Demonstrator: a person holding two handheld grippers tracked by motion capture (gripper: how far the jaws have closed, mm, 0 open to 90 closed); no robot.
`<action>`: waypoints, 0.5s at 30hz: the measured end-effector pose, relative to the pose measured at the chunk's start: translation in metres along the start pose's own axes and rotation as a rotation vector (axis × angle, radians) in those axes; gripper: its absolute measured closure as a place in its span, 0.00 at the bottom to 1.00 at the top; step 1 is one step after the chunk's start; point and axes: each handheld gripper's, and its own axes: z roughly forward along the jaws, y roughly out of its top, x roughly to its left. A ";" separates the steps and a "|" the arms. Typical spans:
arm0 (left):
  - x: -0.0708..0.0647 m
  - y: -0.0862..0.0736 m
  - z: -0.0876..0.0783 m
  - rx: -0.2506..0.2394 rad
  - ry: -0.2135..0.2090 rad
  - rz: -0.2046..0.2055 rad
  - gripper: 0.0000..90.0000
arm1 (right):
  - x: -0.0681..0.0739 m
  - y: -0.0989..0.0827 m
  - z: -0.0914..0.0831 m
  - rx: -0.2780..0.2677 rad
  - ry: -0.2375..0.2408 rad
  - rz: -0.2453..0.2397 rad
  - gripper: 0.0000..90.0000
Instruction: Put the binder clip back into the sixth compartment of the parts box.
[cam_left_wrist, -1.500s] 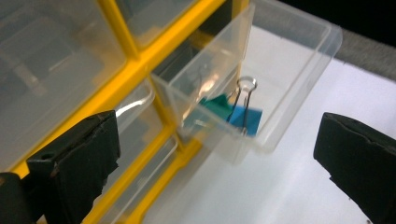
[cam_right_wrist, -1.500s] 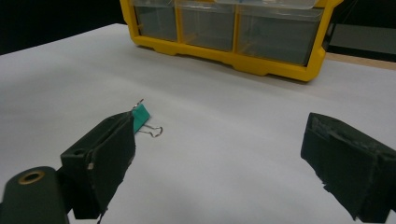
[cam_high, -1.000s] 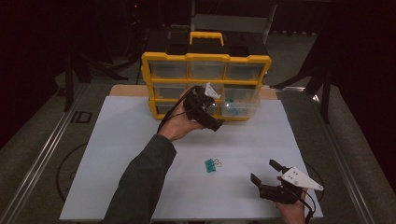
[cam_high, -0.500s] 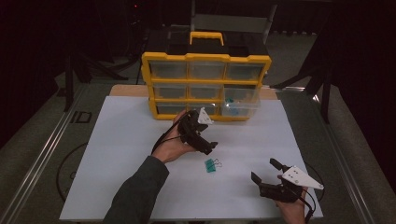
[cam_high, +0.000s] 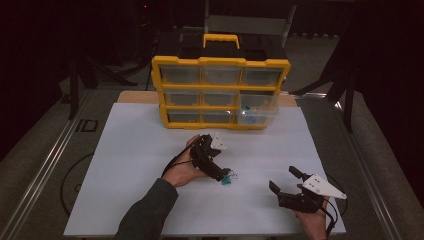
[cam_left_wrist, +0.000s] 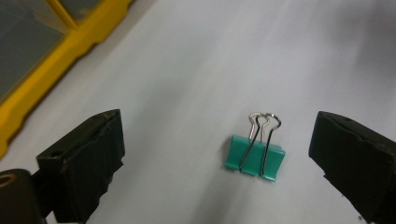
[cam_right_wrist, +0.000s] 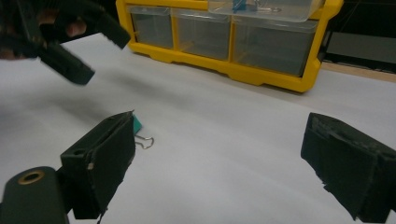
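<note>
A green binder clip with wire handles lies on the white table sheet, also in the high view as the clip. My left gripper hangs just above it, open, its jaws standing either side of the clip without touching it. My right gripper rests open near the table's front right with nothing between its fingers. In the right gripper view the clip peeks out from behind the near jaw, and the left gripper hovers at the upper left.
A yellow drawer organiser with a black handle stands at the back of the table. Its lower-right clear drawer is pulled out and holds blue-green clips. Dark floor and rails surround the table.
My left gripper has come from the pulled-out drawer at the organiser down and toward the person, and now hovers open over the green clip. The right gripper has not moved.
</note>
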 end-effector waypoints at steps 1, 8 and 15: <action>-0.001 -0.002 0.002 0.004 -0.008 0.000 0.05 | -0.001 0.000 0.001 0.000 -0.002 -0.004 0.11; -0.010 -0.010 0.018 0.051 -0.037 0.033 0.06 | -0.009 0.000 0.003 -0.004 -0.007 0.018 0.11; -0.018 -0.015 0.033 0.097 -0.050 0.064 0.12 | -0.006 -0.001 0.004 0.003 -0.006 0.013 0.11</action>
